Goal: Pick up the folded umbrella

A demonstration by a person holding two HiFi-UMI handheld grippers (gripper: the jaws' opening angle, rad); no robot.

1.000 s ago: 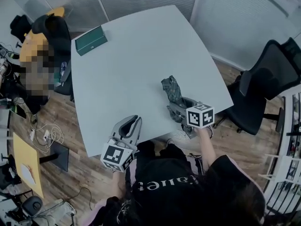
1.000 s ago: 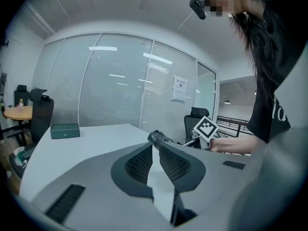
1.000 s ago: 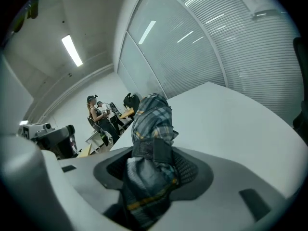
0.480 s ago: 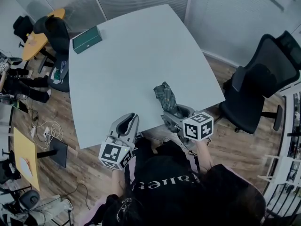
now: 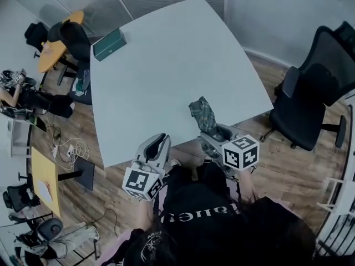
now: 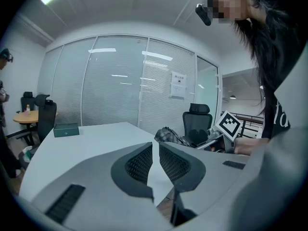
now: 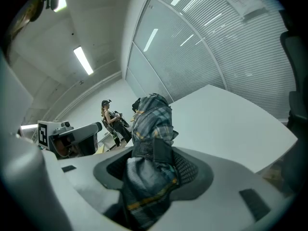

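Observation:
The folded umbrella (image 5: 203,114) is a dark plaid bundle, held over the near edge of the pale table (image 5: 166,65). My right gripper (image 5: 215,133) is shut on the umbrella (image 7: 150,143), which fills the space between its jaws and sticks out forward. The umbrella (image 6: 169,135) also shows at mid-right in the left gripper view. My left gripper (image 5: 157,147) hovers at the table's near edge, to the left of the right one. Its jaws (image 6: 153,163) stand almost together with only a thin slit and nothing between them.
A dark green box (image 5: 109,44) lies near the table's far left corner. A black office chair (image 5: 310,98) stands to the right of the table. More chairs and a small round table (image 5: 52,46) stand at far left, with cables on the wooden floor (image 5: 66,148).
Both grippers have drawn back toward the person, off the table's near edge. The right one still holds the umbrella, slightly higher. The camera view has shifted too.

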